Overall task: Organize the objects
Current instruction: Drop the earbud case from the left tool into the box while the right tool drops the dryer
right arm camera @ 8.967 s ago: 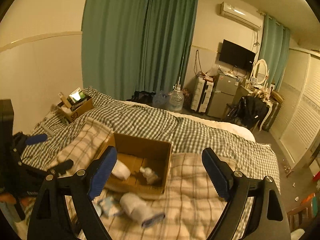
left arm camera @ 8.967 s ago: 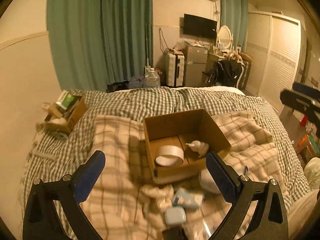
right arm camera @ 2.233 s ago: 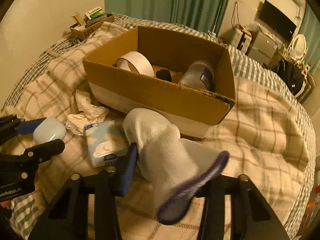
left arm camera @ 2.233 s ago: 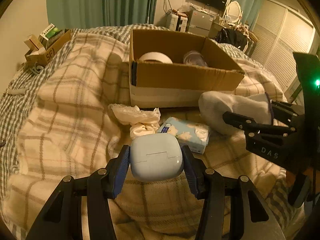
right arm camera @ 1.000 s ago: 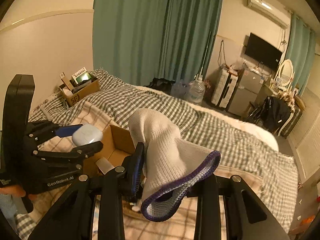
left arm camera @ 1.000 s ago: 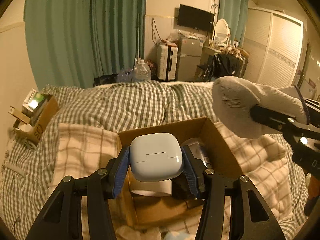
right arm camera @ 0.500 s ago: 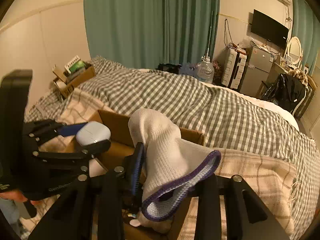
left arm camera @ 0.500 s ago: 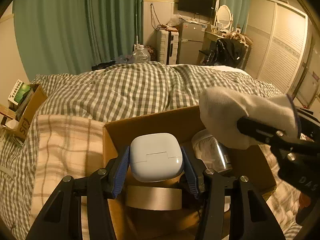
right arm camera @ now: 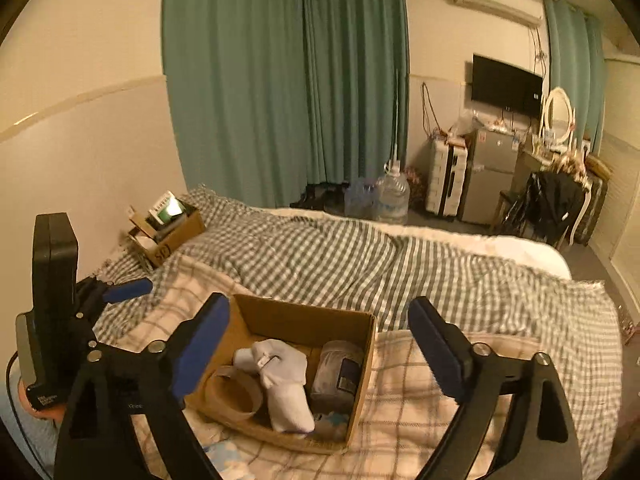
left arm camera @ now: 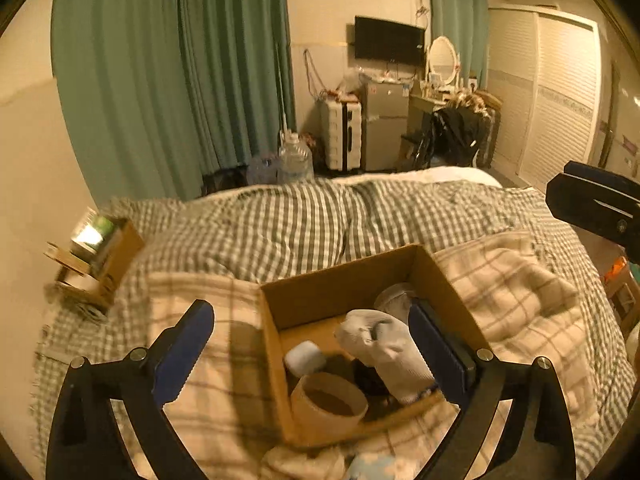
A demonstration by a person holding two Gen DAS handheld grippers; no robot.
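Sock (right arm camera: 286, 384) lies lengthwise in box (right arm camera: 362, 364) — toe toward camera.

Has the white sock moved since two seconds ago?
Yes. The white sock now lies inside the cardboard box, no longer on the blanket in front of it.

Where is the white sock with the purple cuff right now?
The white sock lies inside the brown cardboard box, between the roll of tape and the clear jar.

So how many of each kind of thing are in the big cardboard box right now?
Sock: 1
Tape roll: 1
Pale blue case: 1
Plastic jar: 1
Small dark item, unclear: 1
Total: 5
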